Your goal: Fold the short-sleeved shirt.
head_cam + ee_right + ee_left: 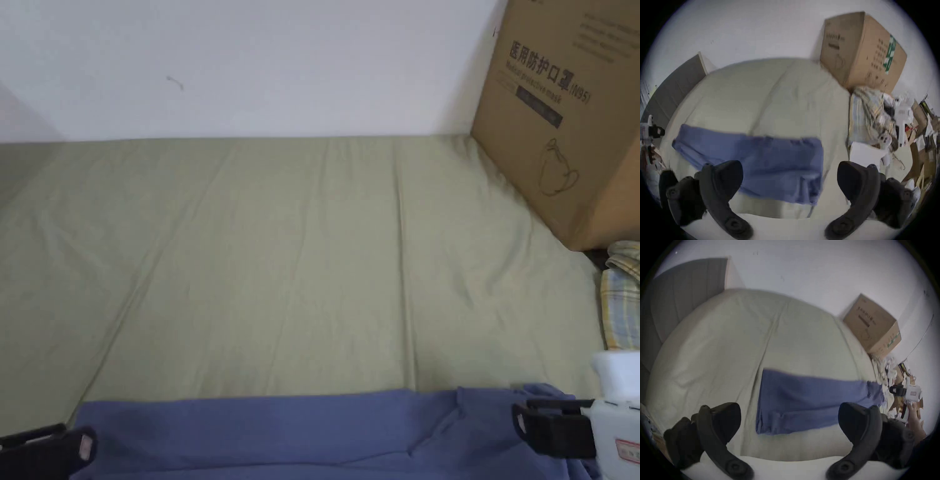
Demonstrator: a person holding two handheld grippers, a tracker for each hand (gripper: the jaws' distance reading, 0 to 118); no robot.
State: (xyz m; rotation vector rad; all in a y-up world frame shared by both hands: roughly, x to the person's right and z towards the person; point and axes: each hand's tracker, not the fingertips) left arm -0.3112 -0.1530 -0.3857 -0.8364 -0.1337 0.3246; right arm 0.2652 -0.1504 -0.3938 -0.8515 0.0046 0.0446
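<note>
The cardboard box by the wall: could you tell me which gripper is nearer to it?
Right. The right gripper is off the blue shirt's right end, on the cardboard box's side; the left gripper is off the shirt's opposite end, farther away.

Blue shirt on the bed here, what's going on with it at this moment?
A person holding a gripper in each hand is working on a blue shirt spread on a pale green bed sheet. The shirt lies as a long folded band across the near edge. The left gripper and right gripper are both open, one at each end of the shirt, gripping nothing. A cardboard box stands at the far right corner.
</note>
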